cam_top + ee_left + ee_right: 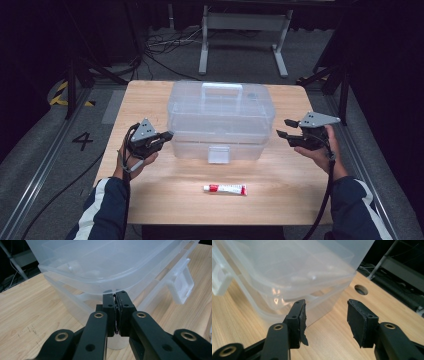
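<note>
Box: clear plastic storage box (220, 122), lid on, handle on top, front latch (218, 154) down; sits mid-table (150, 100).
L gripper: left gripper (167, 136) jaws pressed together, nothing betw. them; tips just under lid rim at box's left end (75, 282).
R gripper: right gripper (285, 129) jaws wide apart, holding nothing; near box's right end (294, 275), not touching.
Tube: red-white tube (225, 189) lies flat on table in front of box, well apart from both grippers.

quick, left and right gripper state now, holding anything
Left gripper: closed, jaws pressed together, holding nothing, tips at the clear box lid edge.
Right gripper: open, holding nothing, beside the box.
</note>
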{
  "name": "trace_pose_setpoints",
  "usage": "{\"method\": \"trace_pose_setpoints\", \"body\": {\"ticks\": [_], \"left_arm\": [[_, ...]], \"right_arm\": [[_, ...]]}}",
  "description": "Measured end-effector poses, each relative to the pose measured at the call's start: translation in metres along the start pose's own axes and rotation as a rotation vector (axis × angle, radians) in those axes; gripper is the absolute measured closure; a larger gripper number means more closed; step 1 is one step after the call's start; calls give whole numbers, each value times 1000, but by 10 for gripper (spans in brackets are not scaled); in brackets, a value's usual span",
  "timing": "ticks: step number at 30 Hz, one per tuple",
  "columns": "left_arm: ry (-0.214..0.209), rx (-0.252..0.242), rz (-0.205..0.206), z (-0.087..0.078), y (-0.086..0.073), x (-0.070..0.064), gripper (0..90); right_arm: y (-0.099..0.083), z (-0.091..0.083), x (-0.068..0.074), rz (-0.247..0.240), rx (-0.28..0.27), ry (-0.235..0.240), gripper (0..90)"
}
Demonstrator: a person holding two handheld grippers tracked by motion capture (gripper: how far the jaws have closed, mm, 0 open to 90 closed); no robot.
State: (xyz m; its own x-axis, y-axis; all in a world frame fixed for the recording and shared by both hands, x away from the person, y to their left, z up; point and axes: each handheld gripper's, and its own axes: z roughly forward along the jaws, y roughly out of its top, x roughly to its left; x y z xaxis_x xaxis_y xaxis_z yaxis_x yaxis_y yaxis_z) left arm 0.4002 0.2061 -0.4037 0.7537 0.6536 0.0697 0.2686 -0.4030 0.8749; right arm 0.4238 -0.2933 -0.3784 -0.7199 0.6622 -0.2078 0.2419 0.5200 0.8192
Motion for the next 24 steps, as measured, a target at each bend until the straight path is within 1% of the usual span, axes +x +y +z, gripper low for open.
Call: {"method": "trace_pose_setpoints", "body": {"ticks": [2, 4, 6, 8, 9, 11, 15, 18, 20, 22, 24], "left_arm": [[0, -1, -2, 0, 0, 0, 871], [4, -4, -1, 0, 1, 0, 871], [4, -4, 0, 0, 1, 0, 872], [3, -5, -1, 0, 1, 1, 873], [2, -6, -1, 0, 2, 1, 874], [5, -6, -2, 0, 2, 1, 875], [8, -5, -4, 1, 2, 1, 877], [9, -5, -5, 1, 2, 1, 877], [17, -5, -3, 1, 2, 1, 864], [25, -6, -6, 0, 2, 1, 834], [26, -8, -8, -1, 2, 1, 804]], "right_arm": [[-2, 2, 1, -9, 8, -5, 484], [-4, 6, 5, -19, 10, 13, 478], [-4, 9, 8, -24, -5, 11, 468], [-5, 11, 10, -22, -31, 14, 466], [-5, 12, 11, -24, -39, 24, 467], [-6, 14, 13, -38, -42, 9, 469], [-7, 17, 12, -16, -83, -3, 478], [-8, 17, 12, -19, -87, -6, 478], [-9, 17, 12, -19, -106, -10, 481], [-9, 16, 11, -17, -123, -15, 481], [-9, 16, 11, -23, -129, -21, 482]]}}
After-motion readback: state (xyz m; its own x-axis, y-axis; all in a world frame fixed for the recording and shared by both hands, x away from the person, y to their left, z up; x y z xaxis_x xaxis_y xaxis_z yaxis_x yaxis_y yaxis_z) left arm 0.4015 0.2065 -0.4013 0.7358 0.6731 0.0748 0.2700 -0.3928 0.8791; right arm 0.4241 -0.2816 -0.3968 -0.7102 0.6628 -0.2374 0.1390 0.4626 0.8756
